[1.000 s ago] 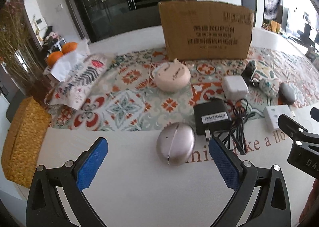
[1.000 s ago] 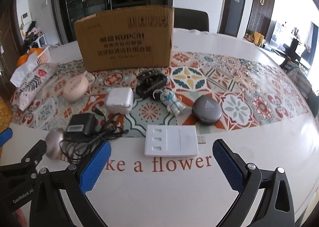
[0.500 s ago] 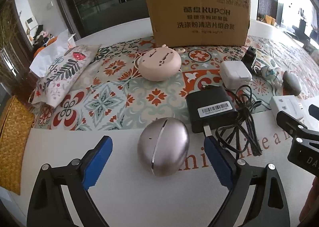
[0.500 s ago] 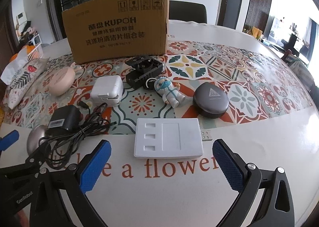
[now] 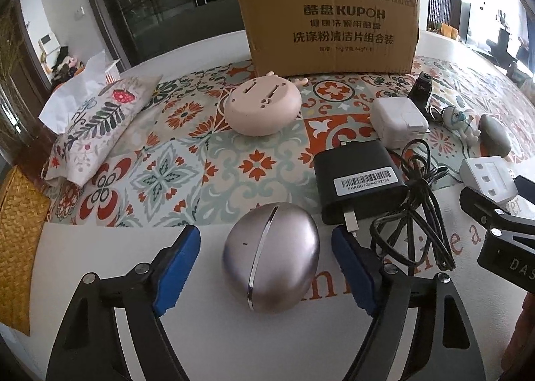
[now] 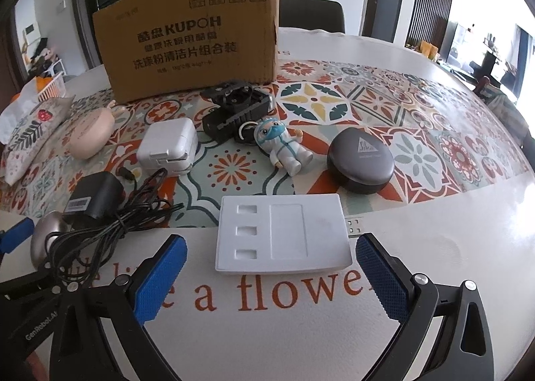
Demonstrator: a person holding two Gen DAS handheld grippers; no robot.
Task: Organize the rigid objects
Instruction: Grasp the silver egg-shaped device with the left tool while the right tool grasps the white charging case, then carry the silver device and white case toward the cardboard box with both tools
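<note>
Silver and egg-shaped, the case (image 5: 271, 257) lay on the white table (image 5: 117, 247) directly between my left gripper's (image 5: 265, 267) spread blue pads, long axis pointing away and slightly right. My right gripper (image 6: 271, 277), likewise open, faced the white tray (image 6: 281, 237).

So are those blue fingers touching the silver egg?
Apart. The left wrist view shows white table between the silver egg and each of the fingers.

We've got the right gripper (image 6: 267, 277) spread wide, white tray (image 6: 282, 237) just ahead betw. its fingers, not touching. Dark round case (image 6: 360, 160) far right; cardboard box (image 6: 190, 33) at back; black adapter (image 6: 93, 202) w/ cable left.
</note>
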